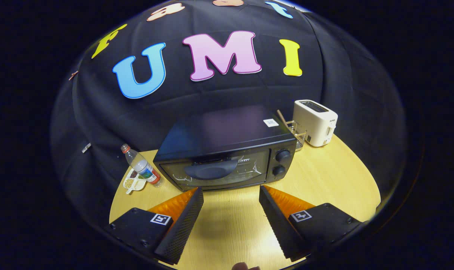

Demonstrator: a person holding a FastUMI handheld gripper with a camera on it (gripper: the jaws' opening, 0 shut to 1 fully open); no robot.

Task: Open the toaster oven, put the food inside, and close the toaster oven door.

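Toaster oven (227, 150): glossy dark metal top, glass door with reflections, plastic knobs. Table (324, 176): light wood grain, smooth, slight sheen. Toaster (315, 122): smooth cream plastic. Bottle (142, 165): clear plastic. Wire rack (298, 133): shiny metal. Backdrop: matt cloth, creased. Gripper (230, 193) spread wide over bare table; fingers (182, 225) have rough dotted texture, holding nothing.

Riding the gripper (230, 191), the camera looks down, near the closed toaster oven (227, 150).
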